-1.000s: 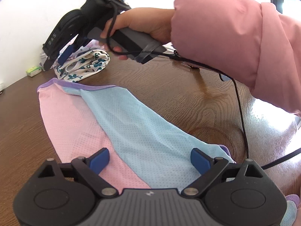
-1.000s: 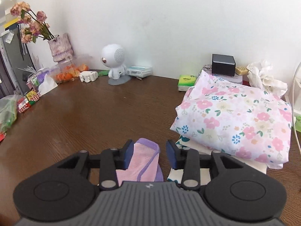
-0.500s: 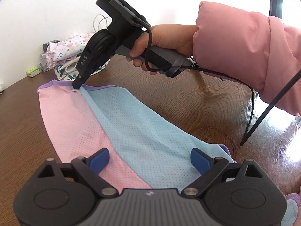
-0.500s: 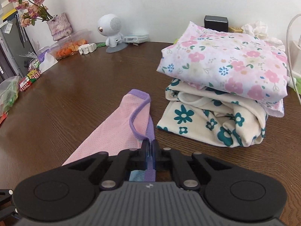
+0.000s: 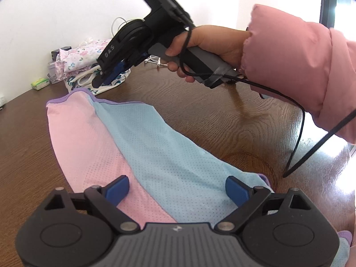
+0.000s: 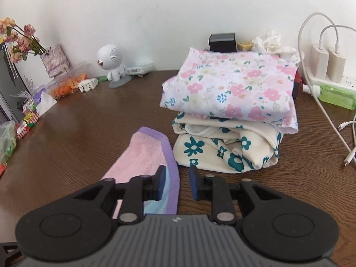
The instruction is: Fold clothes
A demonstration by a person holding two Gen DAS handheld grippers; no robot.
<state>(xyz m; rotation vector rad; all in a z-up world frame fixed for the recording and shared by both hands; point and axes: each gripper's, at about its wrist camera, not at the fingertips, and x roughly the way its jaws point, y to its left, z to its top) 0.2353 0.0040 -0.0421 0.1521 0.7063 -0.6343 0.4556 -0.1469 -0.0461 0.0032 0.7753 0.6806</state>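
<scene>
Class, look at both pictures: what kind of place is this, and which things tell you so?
Probably a home: a wooden table holding folded floral clothes, a vase of flowers and plugged-in chargers.

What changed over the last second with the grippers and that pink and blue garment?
The right gripper pinched the purple hem of the garment, let go, and lifted off; its jaws are opening, gripping nothing. The left gripper stayed open over the near end. The folded stack kept its place.
</scene>
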